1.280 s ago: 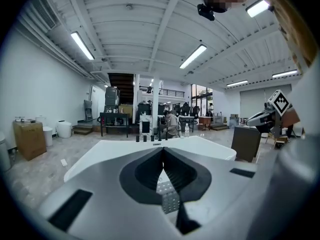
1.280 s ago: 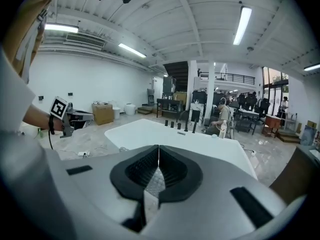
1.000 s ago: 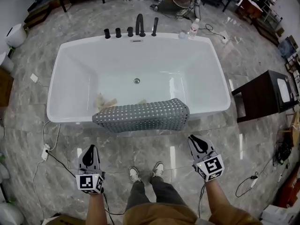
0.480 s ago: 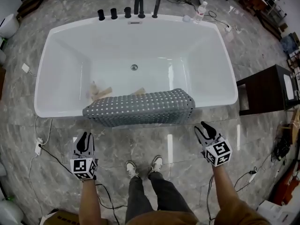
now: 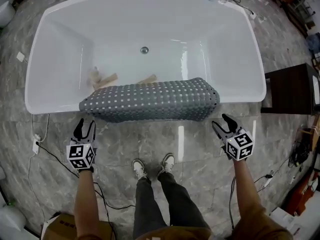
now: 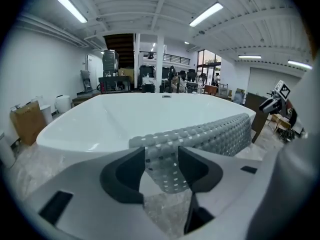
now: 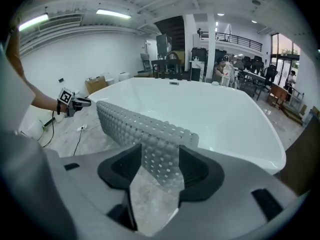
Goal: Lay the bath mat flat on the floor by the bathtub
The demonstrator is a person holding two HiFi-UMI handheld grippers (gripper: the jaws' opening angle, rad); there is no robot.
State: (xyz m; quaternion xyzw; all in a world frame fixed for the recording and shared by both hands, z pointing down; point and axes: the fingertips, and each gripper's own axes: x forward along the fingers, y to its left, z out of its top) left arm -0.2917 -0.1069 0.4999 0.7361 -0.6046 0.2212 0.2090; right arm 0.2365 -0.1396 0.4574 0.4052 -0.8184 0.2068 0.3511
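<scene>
Marble floor (image 5: 150, 140) by tub: bath mat (image 5: 150, 100) hangs over bathtub (image 5: 50, 108) near rim, long axis left-right. Left gripper (image 5: 85, 129) faces its left end, right gripper (image 5: 222, 124) its right end. Both just below it, equally near. Jaws spread, just been opening, nothing pinched.

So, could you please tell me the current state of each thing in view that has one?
Bath mat: draped over the bathtub's near rim, not yet on the floor.
Bathtub: no water visible inside.
Left gripper: jaws open, have just been opening, nothing between them; the mat lies just ahead.
Right gripper: jaws open, have just been opening, nothing between them; the mat lies just ahead.
</scene>
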